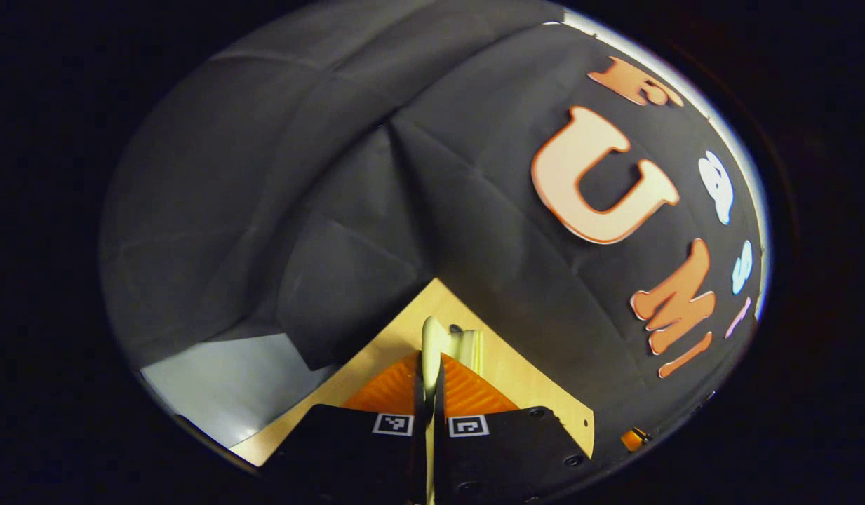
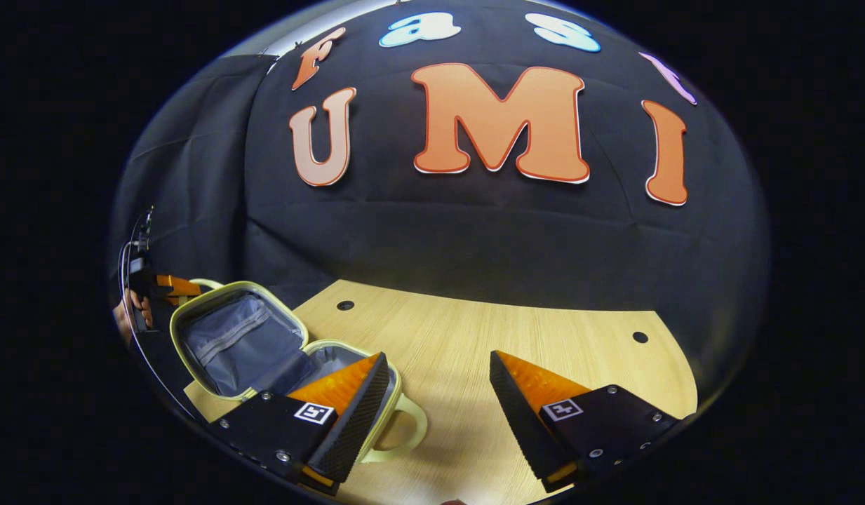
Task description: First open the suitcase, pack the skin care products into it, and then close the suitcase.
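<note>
A staged recording booth is shown rather than a lived-in home. Black cloth [image 2: 474,231] is hung as walls on the sides seen, creased and draped down to a light wooden desk [image 2: 474,351] drilled with small round holes [image 2: 345,305]. A pale floor [image 1: 222,393] is seen beyond the desk's edge.

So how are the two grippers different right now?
The left gripper has its fingers squeezed together on the suitcase lid's thin cream edge, while the right gripper has its fingers spread wide with nothing between them. The left gripper is up at the suitcase, holding its lid open; the right gripper hangs over the bare wooden table beside it.
</note>
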### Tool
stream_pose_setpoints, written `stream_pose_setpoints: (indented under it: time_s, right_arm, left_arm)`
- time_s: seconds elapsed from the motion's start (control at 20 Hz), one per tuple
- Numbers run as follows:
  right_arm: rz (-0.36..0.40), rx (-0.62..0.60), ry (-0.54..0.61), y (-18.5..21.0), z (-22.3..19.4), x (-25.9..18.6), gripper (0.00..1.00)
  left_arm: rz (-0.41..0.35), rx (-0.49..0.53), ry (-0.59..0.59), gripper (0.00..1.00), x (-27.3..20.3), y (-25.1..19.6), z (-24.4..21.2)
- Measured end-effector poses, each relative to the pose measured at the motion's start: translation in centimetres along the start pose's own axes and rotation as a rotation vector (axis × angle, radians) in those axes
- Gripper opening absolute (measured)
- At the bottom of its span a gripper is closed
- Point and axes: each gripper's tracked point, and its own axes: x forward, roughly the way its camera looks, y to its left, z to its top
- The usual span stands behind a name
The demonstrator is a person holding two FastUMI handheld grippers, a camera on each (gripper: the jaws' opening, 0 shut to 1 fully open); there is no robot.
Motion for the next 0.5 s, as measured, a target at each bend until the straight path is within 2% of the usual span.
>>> stream_pose_setpoints:
  time_s: [0.3,0.5]
  right_arm:
    - [0.070,0.011,-0.023,0.2,-0.4,-1.0,0.93]
    - [0.100,0.008,-0.038,-0.6,-0.7,-1.9,0.93]
  left_arm:
    - [-0.140,0.125,-0.013,0.04,-2.4,-10.9,-1.3]
    - [-0.234,0.171,0.014,0.04,-3.5,-17.5,-4.3]
